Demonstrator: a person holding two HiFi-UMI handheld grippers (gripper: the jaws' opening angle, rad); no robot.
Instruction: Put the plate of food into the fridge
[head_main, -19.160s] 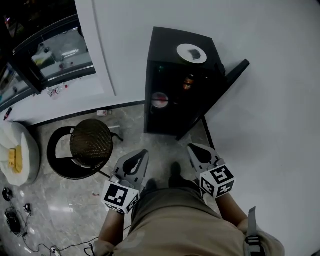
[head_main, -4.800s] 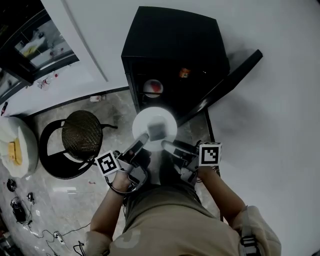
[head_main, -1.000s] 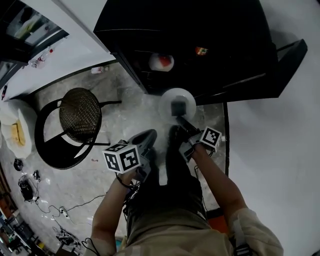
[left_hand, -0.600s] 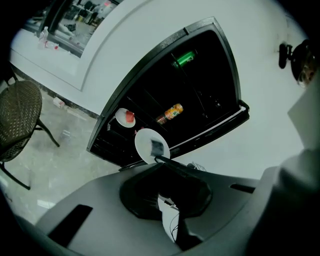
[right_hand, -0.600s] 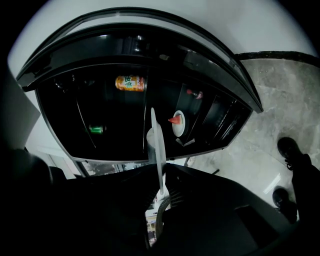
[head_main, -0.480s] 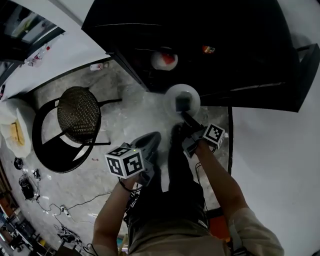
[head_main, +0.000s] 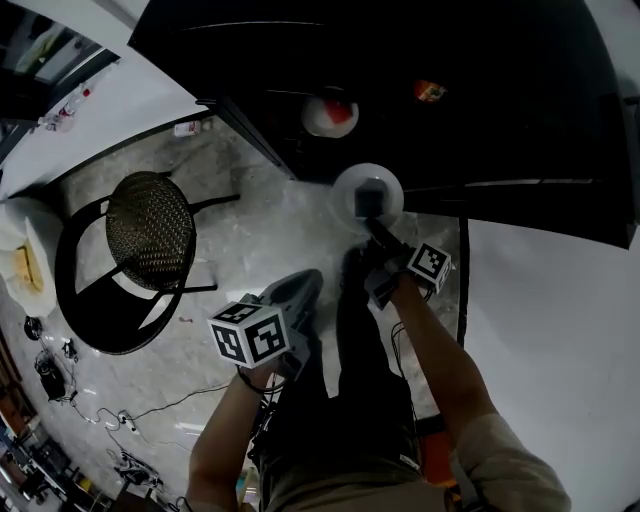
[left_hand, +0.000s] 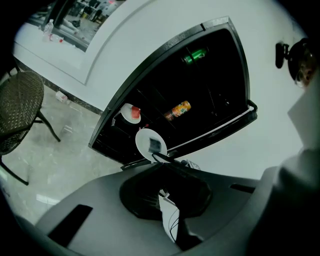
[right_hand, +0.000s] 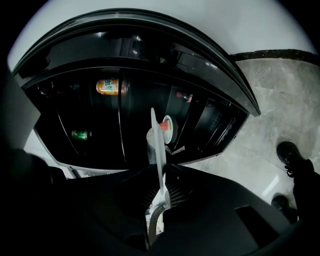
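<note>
The right gripper (head_main: 375, 231) has its fingers clamped on the near rim of the plate of food (head_main: 352, 194), carrying it face-up at the open fridge (head_main: 480, 110) mouth; the left gripper (head_main: 302, 283), fingers together and empty, hangs back clear of the path

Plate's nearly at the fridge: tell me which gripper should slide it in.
Right. The right gripper grips the plate by its rim at the open fridge; the left gripper hangs farther back, shut and empty.
</note>
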